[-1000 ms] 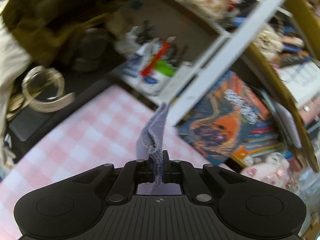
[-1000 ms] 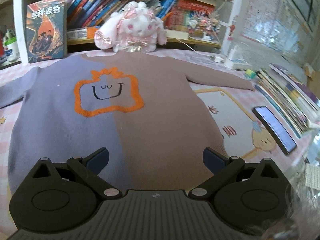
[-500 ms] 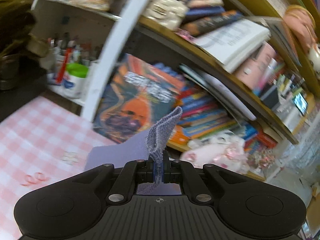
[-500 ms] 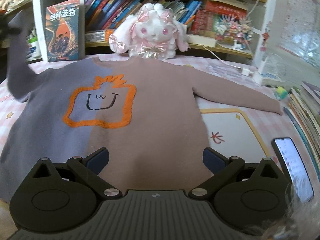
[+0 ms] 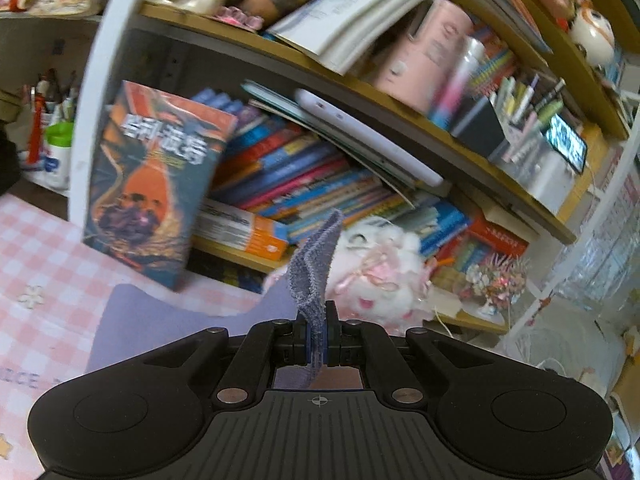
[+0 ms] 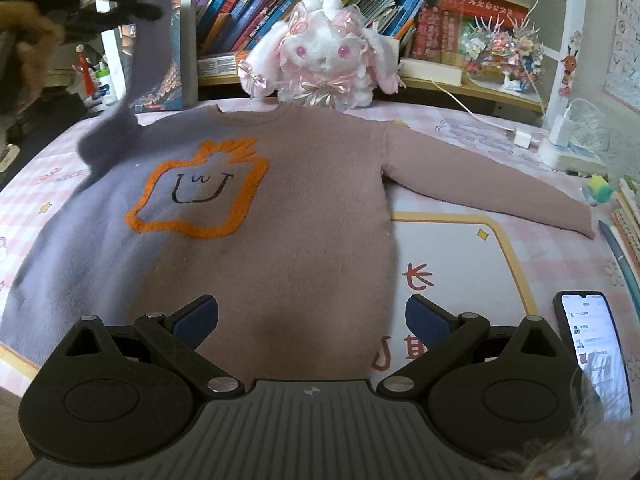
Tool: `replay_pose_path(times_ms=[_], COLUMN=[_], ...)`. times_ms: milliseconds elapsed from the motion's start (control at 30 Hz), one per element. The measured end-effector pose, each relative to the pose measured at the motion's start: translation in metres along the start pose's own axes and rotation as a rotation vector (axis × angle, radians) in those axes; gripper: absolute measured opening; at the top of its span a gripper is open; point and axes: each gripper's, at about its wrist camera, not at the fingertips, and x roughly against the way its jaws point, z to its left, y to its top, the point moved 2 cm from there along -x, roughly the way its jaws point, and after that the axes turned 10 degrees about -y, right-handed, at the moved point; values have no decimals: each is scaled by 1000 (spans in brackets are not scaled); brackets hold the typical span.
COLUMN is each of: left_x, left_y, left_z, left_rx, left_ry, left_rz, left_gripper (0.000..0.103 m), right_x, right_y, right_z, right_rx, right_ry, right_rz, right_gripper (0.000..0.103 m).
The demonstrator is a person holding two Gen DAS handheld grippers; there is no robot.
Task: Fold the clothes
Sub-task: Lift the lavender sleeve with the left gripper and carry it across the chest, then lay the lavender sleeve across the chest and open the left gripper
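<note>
A two-tone sweater (image 6: 304, 216), lilac on its left half and dusty pink on its right, lies flat on the table with an orange-framed face on the chest. My left gripper (image 5: 316, 338) is shut on the ribbed cuff of the lilac sleeve (image 5: 314, 264). In the right wrist view that lilac sleeve (image 6: 140, 64) hangs lifted high above the sweater's left shoulder, with the left gripper (image 6: 132, 4) at its top. The pink sleeve (image 6: 484, 190) lies stretched out to the right. My right gripper (image 6: 312, 316) hovers open over the sweater's bottom hem, holding nothing.
A white and pink plush rabbit (image 6: 324, 60) sits behind the collar against a crowded bookshelf (image 6: 400, 4). A lit phone (image 6: 592, 340) lies at the right, beside a stack of books (image 6: 628, 216). A charger and cable (image 6: 520, 136) rest at the back right on the pink checked tablecloth (image 6: 460, 256).
My left gripper has swung right and upward with the lilac cuff, lifting the sleeve off the table over the sweater. The right gripper has shifted slightly and stays open.
</note>
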Motion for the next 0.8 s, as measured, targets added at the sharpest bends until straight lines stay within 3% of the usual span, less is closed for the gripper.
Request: replay_pose_path(times_ms=[467,533,600,700,800], left_x=[-76,-87,-93,-90,-64], left_y=[-48,-54,-61,-69,-72], left_z=[-24,-25,-29,-39,-52], left_rx=[-46,-56,-60,-63,-76], left_ry=[58,72,72,39,-38], left_rz=[163,214,267,322,304], left_gripper=[3,5,18,58,72], right_x=[-2,-2,-3,-4,-6], right_y=[-4,-5,-6,-6,-5], right_z=[-29,-31,-33,-34,-31], right_rx=[-14,-16,-18,-21,-9], right_ry=[-9,-12,-14,-17,2], right_rz=[14,20,26,33,36], right_gripper=[101,101,101,101,101])
